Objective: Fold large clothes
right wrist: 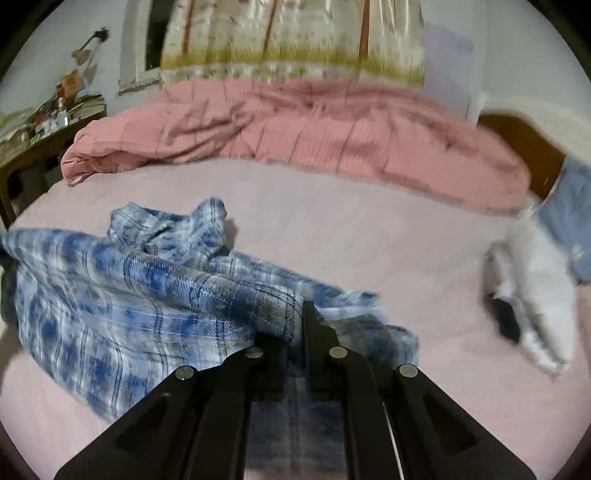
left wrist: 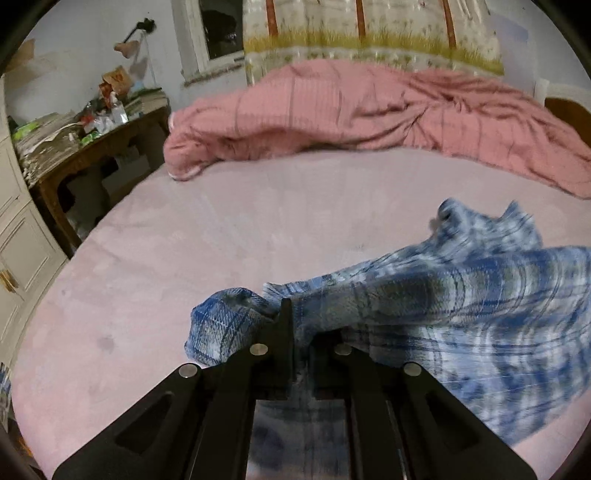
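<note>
A blue and white plaid shirt (left wrist: 461,306) hangs stretched between my two grippers above the pale pink bed (left wrist: 221,236); it also shows in the right wrist view (right wrist: 129,295). My left gripper (left wrist: 295,325) is shut on one bunched edge of the shirt, with cloth wrapped over its left finger. My right gripper (right wrist: 295,325) is shut on the other edge. The shirt's collar (right wrist: 177,229) sticks up behind the fold. The cloth is motion-blurred.
A rumpled pink quilt (left wrist: 369,110) lies across the far side of the bed. A cluttered wooden table (left wrist: 92,147) stands at the left. White and blue garments (right wrist: 543,288) lie at the bed's right edge. A floral curtain (left wrist: 369,33) hangs behind.
</note>
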A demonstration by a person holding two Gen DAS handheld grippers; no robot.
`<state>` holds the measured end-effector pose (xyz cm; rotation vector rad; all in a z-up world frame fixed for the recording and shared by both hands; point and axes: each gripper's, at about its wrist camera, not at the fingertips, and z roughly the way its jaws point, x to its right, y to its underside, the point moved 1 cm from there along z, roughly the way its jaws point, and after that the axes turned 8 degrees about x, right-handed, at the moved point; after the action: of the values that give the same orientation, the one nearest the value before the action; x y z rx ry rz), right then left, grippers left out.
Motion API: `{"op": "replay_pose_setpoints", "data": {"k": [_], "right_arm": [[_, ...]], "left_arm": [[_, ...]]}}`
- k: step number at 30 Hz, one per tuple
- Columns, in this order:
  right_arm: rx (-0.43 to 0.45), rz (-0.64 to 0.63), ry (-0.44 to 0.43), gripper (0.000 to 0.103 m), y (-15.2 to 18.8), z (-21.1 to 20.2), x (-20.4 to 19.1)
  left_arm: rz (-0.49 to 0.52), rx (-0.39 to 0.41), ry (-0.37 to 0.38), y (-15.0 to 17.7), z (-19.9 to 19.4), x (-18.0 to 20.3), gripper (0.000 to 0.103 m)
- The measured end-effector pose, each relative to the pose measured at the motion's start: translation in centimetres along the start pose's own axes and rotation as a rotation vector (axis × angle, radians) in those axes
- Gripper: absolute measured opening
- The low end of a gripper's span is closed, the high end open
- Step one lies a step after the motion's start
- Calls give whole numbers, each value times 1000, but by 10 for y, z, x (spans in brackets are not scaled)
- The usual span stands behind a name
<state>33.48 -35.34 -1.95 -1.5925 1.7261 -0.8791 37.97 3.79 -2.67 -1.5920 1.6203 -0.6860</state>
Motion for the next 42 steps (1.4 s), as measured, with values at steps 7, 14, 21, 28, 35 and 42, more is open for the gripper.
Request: {"op": "replay_pose_setpoints", "data": {"k": [7,14,21,28,35,42], "right_arm": [[-1,-28,7,7,-6,40,-8],[27,-1,-5,7,-3,38,-1],[96,87,-139,37,0,3,20],[210,175,-110,103,3,-27,44],[231,179,-58,103,7,-37,66],[100,279,-97,103,18,7,84]], "left_arm": [[-33,-17,23,10,34,-1,11],[0,39,95,14,24,-2,37],[28,134,112,18,-20,-2,99],[-41,130,214,15,-37,-6,103],[-84,174,205,15,-54,-20,103],[-201,68,207,25,-19,-45,103]]}}
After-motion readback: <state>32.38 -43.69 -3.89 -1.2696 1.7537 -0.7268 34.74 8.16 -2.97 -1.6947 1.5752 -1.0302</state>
